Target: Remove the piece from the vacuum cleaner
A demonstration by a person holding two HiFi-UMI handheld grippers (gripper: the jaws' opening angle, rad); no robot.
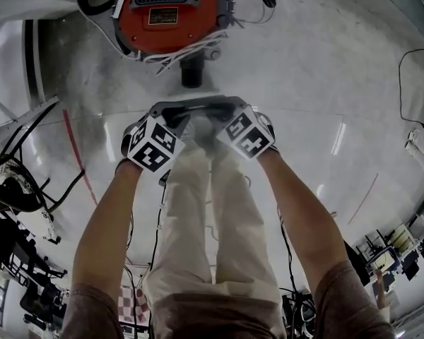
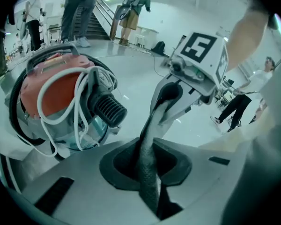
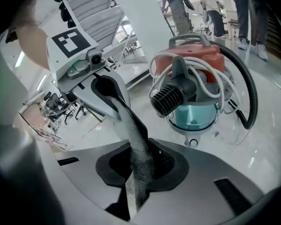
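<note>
Head view: we've got the black ribbed piece (image 1: 191,72) poking out the near side of the vacuum cleaner (image 1: 173,13), aimed back at us. Our left gripper (image 2: 153,125) and right gripper (image 3: 129,125) are both pinched closed on nothing, and neither is nearer to it.

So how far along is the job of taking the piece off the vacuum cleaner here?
Done: nothing that shows; the black ribbed piece is on the front of the vacuum cleaner. In hand: nothing; the left tongs and right tongs are shut and empty, tips together, short of it. Left: reach in, grip the piece, pull it off.
</note>
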